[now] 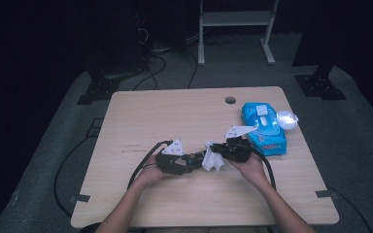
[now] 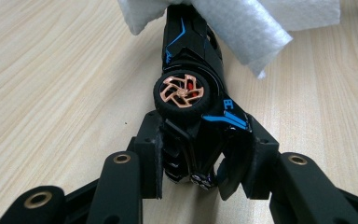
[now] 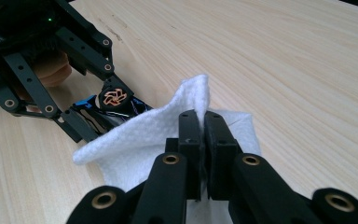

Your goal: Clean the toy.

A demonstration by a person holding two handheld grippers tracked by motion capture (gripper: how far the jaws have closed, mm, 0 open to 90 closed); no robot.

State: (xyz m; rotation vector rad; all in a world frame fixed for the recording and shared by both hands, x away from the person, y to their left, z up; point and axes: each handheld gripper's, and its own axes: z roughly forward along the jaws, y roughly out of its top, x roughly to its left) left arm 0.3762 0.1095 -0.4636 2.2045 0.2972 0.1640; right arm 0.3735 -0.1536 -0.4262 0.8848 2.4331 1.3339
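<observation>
Wooden table point(image 1: 141, 116), left fingers point(image 2: 200, 161) clamping toy car point(image 2: 191, 88), nose hidden under wipe point(image 3: 135, 135) pinched by right fingers point(image 3: 203, 140)

A light wooden table point(image 1: 175, 116) with rounded corners takes up the middle of the high view, its grain running lengthwise. A small round cable hole point(image 1: 230, 100) sits near its far edge, right of centre. Toward the upper right of the tabletop lies a blue pack of wet wipes point(image 1: 263, 127), flat on the wood, with a small clear plastic piece point(image 1: 286, 119) just beside its right end. Faint dark marks point(image 1: 133, 147) show on the wood at the left of centre. Bits of dark tape point(image 1: 80, 198) cling to the table's near left and near right point(image 1: 323, 193) edges.
</observation>
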